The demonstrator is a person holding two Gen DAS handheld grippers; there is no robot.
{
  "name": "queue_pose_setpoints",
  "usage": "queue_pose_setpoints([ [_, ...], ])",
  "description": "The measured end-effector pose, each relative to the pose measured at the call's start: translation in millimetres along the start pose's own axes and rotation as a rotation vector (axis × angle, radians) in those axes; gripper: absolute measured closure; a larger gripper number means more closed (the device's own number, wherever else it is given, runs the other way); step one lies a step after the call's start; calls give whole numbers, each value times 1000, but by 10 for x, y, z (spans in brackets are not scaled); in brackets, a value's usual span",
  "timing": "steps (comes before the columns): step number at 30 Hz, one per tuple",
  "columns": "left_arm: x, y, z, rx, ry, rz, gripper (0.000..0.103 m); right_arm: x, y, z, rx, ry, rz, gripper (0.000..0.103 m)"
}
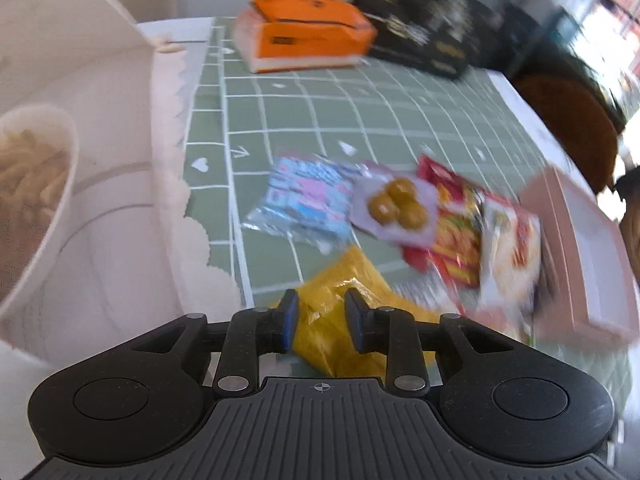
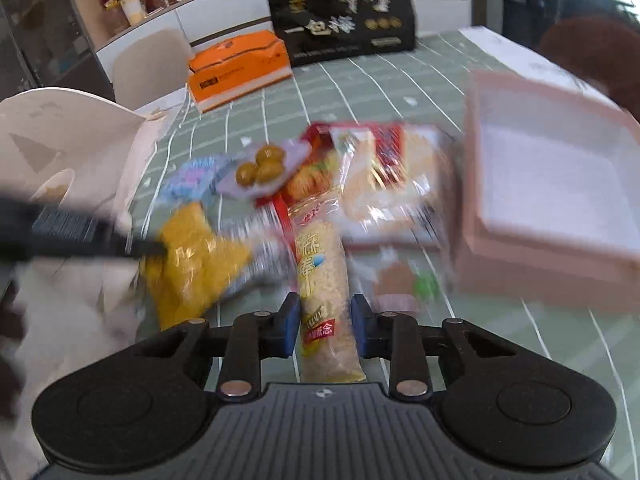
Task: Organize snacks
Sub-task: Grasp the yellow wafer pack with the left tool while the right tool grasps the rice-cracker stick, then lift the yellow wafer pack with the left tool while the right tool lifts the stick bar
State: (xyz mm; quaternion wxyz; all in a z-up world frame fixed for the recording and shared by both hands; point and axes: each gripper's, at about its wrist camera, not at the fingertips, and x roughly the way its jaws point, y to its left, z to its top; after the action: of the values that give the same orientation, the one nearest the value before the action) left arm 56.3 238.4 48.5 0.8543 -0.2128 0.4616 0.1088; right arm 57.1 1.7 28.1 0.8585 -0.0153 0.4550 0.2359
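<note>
While both frames are smeared, the left claw (image 1: pixel 321 322) reaches level over the bench (image 1: pixel 360 112), clenched on the yellow bag (image 1: pixel 340 320) left of the snack pile (image 1: pixel 460 232). The right claw (image 2: pixel 325 330) grasps a long cracker pack (image 2: pixel 324 280) beside the pink tray (image 2: pixel 520 248).

light: bright daylight, far right | blur: heavy motion smear on snack packets (image 2: pixel 320 208) | edges: fisheye bending
</note>
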Motion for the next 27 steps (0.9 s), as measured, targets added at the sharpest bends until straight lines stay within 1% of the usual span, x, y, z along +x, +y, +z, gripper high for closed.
queue_pose_setpoints([
  [2, 82, -15, 20, -33, -25, -42, 71, -145, -78, -179, 13, 9, -19, 76],
  [4, 157, -143, 19, -2, -37, -87, 71, -279, -156, -314, 16, 9, -41, 76],
  [6, 207, -346, -11, 92, -44, -163, 67, -389, -239, -416, 20, 2, -79, 76],
  [9, 229, -631, -87, 246, -27, -283, 67, -514, -362, -495, 42, -9, -107, 76],
  [11, 184, -772, -143, 317, -4, -348, 65, -572, -424, -533, 51, -16, -114, 76],
  [12, 144, -814, -169, 343, -11, -348, 65, -601, -445, -555, 50, -19, -115, 76],
  [14, 73, -831, -197, 359, -27, -293, 65, -612, -454, -603, 36, -30, -118, 75],
  [15, 55, -784, -193, 317, -16, -232, 66, -620, -464, -639, 31, -41, -125, 73],
  [16, 50, -703, -182, 245, 0, -191, 66, -621, -475, -661, 32, -49, -130, 71],
  [17, 46, -613, -181, 175, 19, -186, 66, -629, -483, -690, 43, -57, -137, 66],
  [18, 50, -490, -180, 83, 44, -208, 66, -636, -504, -718, 66, -61, -144, 62],
  [19, 44, -403, -203, 18, 52, -215, 66, -625, -527, -721, 87, -59, -143, 62],
  [20, 42, -356, -210, -18, 48, -212, 66, -610, -540, -726, 106, -53, -142, 62],
  [21, 36, -330, -219, -33, 33, -210, 66, -598, -537, -741, 109, -53, -147, 61],
  [22, 48, -356, -210, -26, 21, -209, 66, -591, -517, -757, 100, -61, -155, 61],
  [23, 60, -396, -210, -9, 19, -212, 66, -588, -496, -766, 88, -63, -163, 57],
  [24, 78, -473, -196, 20, 20, -221, 66, -593, -472, -777, 77, -63, -172, 47],
  [26, 100, -679, -185, 122, 10, -239, 66, -603, -452, -786, 71, -66, -181, 33],
  [27, 91, -809, -213, 213, 2, -231, 62, -610, -445, -807, 73, -69, -188, 31],
])
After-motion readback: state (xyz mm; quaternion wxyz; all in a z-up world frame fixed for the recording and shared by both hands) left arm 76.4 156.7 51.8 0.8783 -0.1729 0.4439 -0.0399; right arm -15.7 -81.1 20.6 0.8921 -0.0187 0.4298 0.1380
